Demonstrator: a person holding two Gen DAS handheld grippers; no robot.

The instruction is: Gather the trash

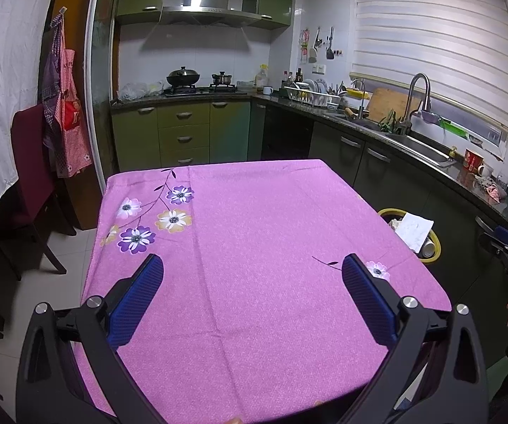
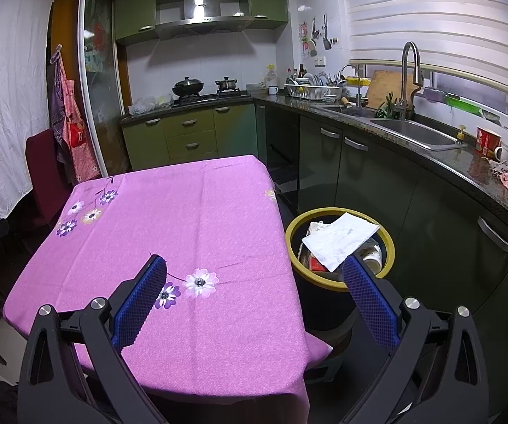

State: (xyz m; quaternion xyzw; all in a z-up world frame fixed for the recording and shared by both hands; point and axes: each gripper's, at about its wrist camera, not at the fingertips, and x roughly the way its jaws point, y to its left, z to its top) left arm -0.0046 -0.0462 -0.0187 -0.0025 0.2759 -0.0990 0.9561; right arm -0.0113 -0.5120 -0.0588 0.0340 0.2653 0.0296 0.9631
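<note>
Trash was seen in the yellow-rimmed round black bin (image 2: pixel 338 284) at right of frame, a limp white paper sheet (image 2: pixel 338 238) on top. It was judged light, best pinched by an edge. Left gripper (image 1: pixel 252 272) and right gripper (image 2: pixel 254 275) were held apart, empty.

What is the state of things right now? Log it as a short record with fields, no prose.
setting: kitchen, table under a pink flowered tablecloth
table top: no trash visible on it
bin: yellow-rimmed, on the floor beside the table's right edge
bin contents: white paper on top, a cup and other packaging under it
left gripper: open, empty, over the table
right gripper: open, empty, over the table edge next to the bin
task status: appears done or nearly done
</note>
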